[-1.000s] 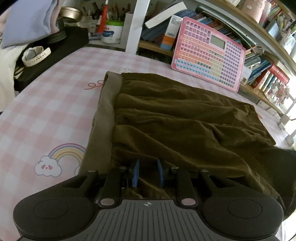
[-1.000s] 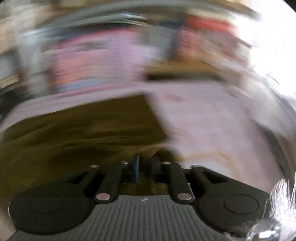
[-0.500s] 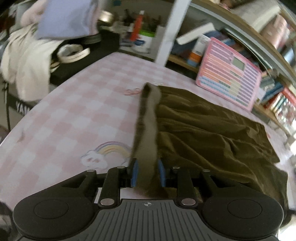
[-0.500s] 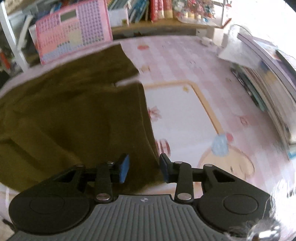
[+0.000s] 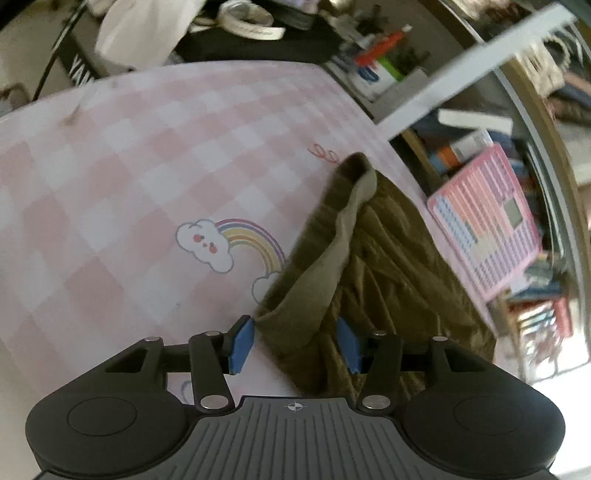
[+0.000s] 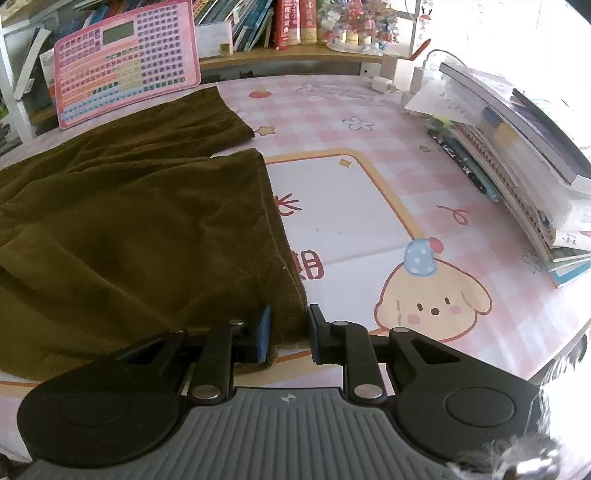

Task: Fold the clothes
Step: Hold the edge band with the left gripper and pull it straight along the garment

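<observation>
An olive-brown garment [image 6: 129, 221] lies spread on the pink checked table mat [image 6: 351, 221]. In the left wrist view its grey-brown waistband [image 5: 332, 266] rises in a ridge from the garment [image 5: 388, 258] towards my left gripper [image 5: 295, 343]. That gripper's blue pads stand wide apart with the waistband loosely between them. In the right wrist view my right gripper [image 6: 290, 328] is at the near corner of a leg hem. Its jaws are closing, and the hem fills the gap between the pads.
A pink toy keyboard board [image 6: 125, 62] leans on the bookshelf behind the garment. Stacked books and notebooks [image 6: 517, 166] line the right side. White cloth [image 5: 140, 29] and a black case sit past the mat's far-left edge. Bare mat [image 5: 129, 184] lies left of the waistband.
The left gripper rolled and moved sideways, and its jaws widened around the waistband, which now stands up in a ridge. The right jaws opened over the hem corner, then narrowed onto it.
</observation>
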`<action>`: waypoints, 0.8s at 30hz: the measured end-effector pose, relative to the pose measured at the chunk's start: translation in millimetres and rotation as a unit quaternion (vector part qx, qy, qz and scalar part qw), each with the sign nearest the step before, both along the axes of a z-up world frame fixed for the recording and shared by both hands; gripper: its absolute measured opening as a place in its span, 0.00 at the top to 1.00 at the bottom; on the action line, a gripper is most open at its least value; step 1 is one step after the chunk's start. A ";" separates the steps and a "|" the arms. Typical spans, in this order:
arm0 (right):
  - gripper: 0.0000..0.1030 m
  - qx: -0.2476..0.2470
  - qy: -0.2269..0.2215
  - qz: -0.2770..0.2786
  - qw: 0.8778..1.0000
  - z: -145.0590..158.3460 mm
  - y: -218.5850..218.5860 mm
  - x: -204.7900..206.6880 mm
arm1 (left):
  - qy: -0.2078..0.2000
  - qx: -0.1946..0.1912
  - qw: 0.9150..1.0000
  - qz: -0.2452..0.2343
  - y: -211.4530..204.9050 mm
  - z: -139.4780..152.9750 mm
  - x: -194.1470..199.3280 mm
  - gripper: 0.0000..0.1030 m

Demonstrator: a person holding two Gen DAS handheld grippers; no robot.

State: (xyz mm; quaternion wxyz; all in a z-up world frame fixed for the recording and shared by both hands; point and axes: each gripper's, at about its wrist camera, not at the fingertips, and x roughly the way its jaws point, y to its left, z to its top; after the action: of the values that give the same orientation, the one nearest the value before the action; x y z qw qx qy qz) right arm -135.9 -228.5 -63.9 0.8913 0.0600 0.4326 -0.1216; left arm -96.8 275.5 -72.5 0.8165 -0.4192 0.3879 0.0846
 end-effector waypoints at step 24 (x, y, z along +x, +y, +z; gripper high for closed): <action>0.83 -0.045 -0.019 0.021 0.999 -4.4 18.5 22.3 | -0.031 0.113 0.991 -0.058 5.2 4.7 19.1 0.92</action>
State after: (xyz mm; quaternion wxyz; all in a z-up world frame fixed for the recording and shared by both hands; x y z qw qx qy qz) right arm -113.6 -210.0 -68.3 0.9037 0.0129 0.4105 -0.1209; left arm -77.6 280.7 -67.8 0.8738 -0.3032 0.3742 0.0676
